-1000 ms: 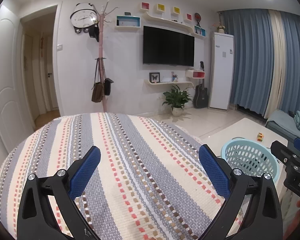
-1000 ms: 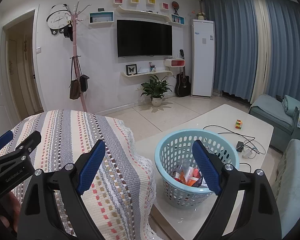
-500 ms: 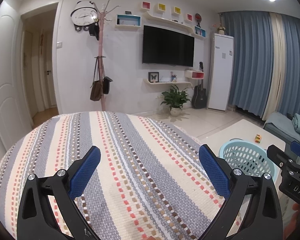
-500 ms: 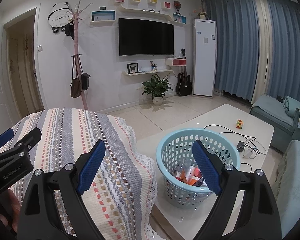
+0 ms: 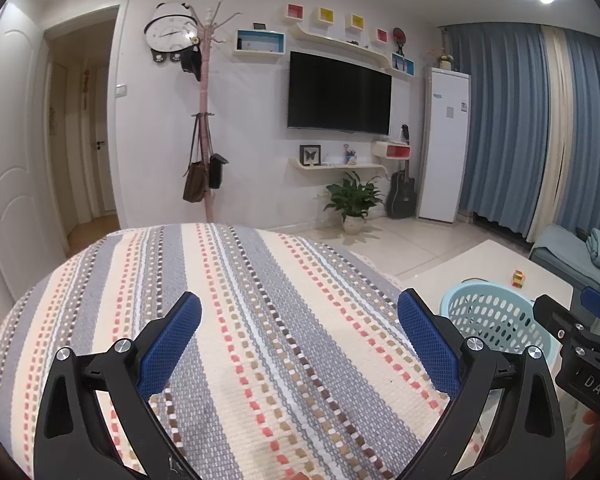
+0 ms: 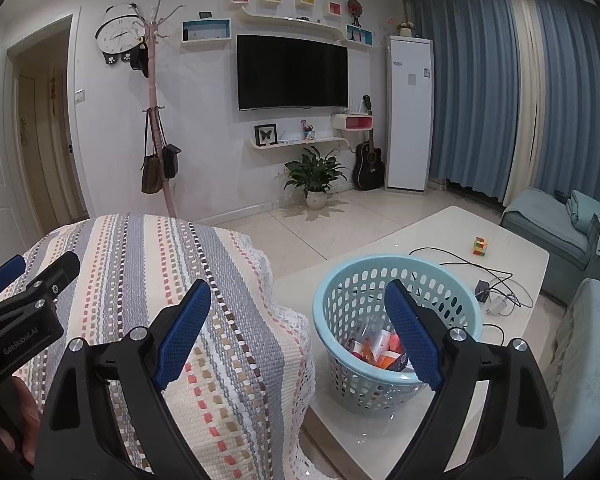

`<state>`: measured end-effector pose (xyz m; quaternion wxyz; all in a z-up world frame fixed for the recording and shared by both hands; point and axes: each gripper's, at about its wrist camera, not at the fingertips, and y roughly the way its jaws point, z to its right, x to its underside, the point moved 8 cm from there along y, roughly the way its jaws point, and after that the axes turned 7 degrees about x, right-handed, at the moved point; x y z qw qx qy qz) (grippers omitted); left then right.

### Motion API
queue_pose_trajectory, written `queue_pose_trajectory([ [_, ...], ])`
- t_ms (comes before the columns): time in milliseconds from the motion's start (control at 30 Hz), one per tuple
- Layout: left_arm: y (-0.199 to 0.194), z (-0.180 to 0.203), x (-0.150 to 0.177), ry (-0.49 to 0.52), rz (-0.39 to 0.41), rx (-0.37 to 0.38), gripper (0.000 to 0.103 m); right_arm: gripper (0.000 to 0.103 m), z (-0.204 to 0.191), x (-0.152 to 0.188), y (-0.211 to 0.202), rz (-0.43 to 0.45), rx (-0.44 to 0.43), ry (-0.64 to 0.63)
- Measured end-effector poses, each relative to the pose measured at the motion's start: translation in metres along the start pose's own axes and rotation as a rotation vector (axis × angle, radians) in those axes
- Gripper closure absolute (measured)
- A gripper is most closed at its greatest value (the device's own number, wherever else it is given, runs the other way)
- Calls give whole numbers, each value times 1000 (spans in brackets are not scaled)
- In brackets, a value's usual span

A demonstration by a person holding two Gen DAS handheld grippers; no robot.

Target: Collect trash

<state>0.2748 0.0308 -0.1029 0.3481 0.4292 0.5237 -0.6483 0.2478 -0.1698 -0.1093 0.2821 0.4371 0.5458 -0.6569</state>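
Right wrist: one basket (image 6: 396, 280), two hand-held grippers (image 6: 296, 320).

The left black two-finger gripper with blue textured pads (image 5: 298, 342) is held level, its jaws spread wide with nothing between them. The right black gripper with matching blue pads (image 6: 298, 330) sits just beside it, equally wide and holding nothing. Both point forward, roughly parallel, side by side.
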Motion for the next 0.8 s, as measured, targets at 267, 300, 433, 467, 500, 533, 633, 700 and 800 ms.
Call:
queue_pose_trajectory([
  [267,1,0,2,-16,-5,11,8,19,0,0,0,-1,-1,1],
  [300,1,0,2,-16,-5,11,8,19,0,0,0,-1,-2,1],
  [433,0,1,2,-2,5,-2,8,19,0,0,1,0,-1,1],
  [467,0,0,2,-3,5,-2,8,19,0,0,1,0,0,1],
  [500,0,0,2,-7,4,2,8,19,0,0,1,0,0,2],
  [533,0,0,2,-13,2,7,8,19,0,0,1,0,0,1],
  [633,0,-2,1,-43,-3,19,8,19,1,0,1,1,0,1],
  [700,0,-2,1,-54,-7,28,8,19,1,0,1,2,0,1],
  [800,-1,-1,2,-52,-8,33,8,19,1,-1,0,5,1,1],
])
